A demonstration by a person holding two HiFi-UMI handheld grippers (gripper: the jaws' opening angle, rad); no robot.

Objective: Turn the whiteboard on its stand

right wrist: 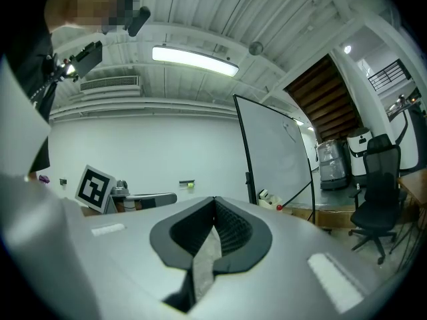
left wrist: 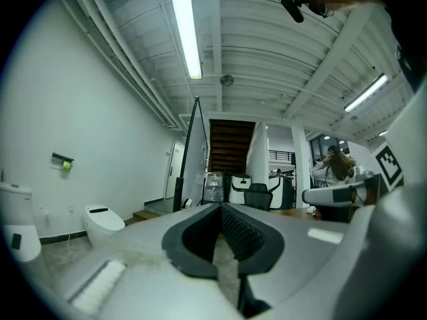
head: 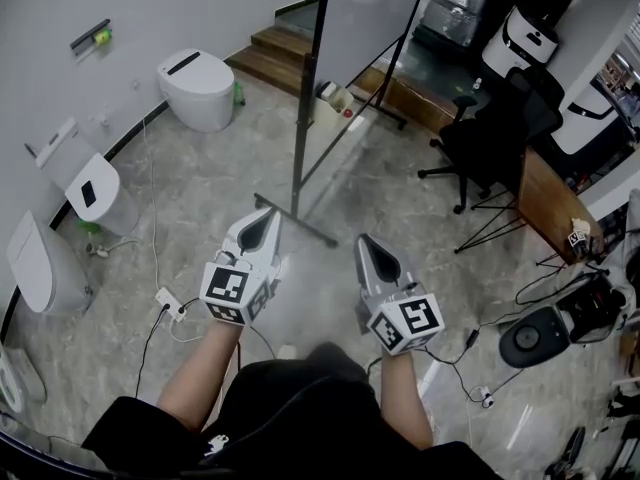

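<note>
Both empty and closed tight, the left tool (head: 268,216) and right tool (head: 365,243) hang short of the whiteboard (head: 370,8), which rises untouched on its stand (head: 299,138) beyond them, so the turning looks wholly undone.

whiteboard (head: 368,13) stands ahead, toilet (head: 196,88) left, chair (head: 503,130) right.

No words, numbers or brand names can be read anywhere in the scene. The only signs are black-and-white square patterns without letters. One marker (head: 228,289) stands on the left gripper (head: 262,214), near left. Another stands on the right gripper (head: 369,240), near right. Each of them also shows at the edge of the other gripper's view.
</note>
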